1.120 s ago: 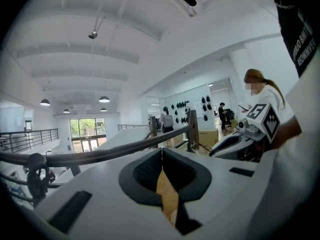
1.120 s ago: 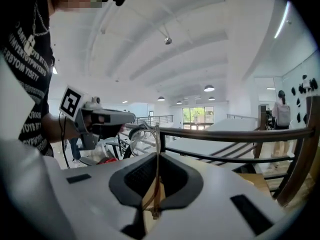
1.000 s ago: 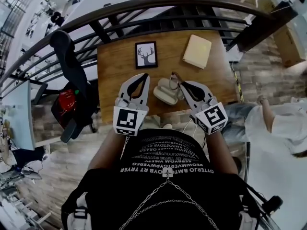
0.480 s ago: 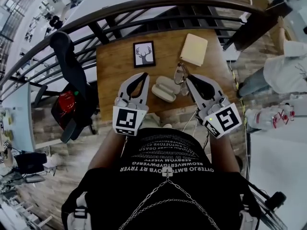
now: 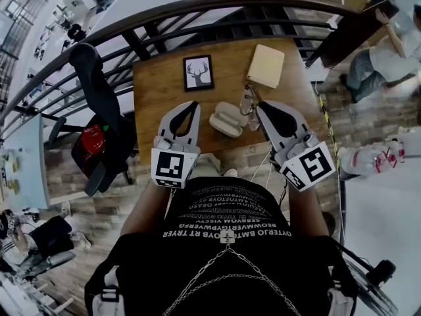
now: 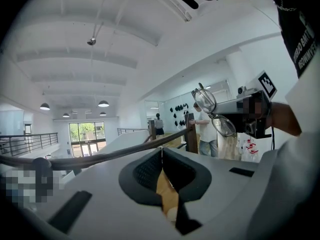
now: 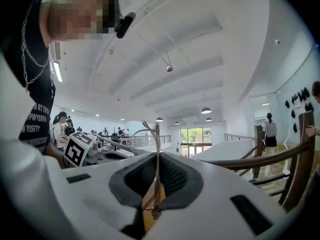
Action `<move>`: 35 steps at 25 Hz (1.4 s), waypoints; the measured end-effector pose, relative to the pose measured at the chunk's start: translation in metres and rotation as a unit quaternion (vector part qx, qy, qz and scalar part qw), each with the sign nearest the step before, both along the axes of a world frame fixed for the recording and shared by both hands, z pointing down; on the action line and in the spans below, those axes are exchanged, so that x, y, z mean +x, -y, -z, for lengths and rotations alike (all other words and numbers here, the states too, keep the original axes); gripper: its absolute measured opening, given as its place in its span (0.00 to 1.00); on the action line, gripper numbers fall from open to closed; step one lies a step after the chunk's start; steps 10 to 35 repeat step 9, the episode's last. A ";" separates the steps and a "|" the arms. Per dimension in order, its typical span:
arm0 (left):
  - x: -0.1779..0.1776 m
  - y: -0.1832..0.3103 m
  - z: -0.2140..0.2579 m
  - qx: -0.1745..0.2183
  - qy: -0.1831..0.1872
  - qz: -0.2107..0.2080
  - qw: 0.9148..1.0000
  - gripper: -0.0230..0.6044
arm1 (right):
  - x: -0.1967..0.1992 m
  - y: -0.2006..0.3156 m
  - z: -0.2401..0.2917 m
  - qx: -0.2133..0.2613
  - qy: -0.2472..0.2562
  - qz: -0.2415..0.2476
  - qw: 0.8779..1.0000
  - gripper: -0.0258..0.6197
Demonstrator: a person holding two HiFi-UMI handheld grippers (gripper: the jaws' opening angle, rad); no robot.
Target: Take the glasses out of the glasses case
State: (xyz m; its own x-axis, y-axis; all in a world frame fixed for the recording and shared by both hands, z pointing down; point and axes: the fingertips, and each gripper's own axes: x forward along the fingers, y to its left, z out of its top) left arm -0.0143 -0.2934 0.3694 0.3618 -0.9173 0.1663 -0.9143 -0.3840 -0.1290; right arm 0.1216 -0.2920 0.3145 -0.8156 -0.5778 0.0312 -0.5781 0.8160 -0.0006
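— What are the claws doing?
— The left gripper (image 5: 189,107) is hovering just left of the open glasses case (image 5: 227,119), jaws pressed together on nothing. The right gripper (image 5: 260,107) is pinching the glasses (image 5: 247,101) by one temple, just right of the case.
— And beyond the case?
— A deer picture (image 5: 200,73) and a beige book (image 5: 266,66) are lying on the table (image 5: 158,91).

head: steeply down over table (image 5: 154,97) | gripper views: low, facing railing (image 6: 121,151)

Open office-like mezzanine hall: curved railing (image 5: 197,6), ceiling lamps (image 6: 103,104).
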 end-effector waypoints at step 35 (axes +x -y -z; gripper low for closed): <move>-0.008 0.001 -0.007 -0.004 0.006 -0.004 1.000 0.08 | -0.010 0.002 -0.013 -0.010 -0.002 0.002 1.000 0.08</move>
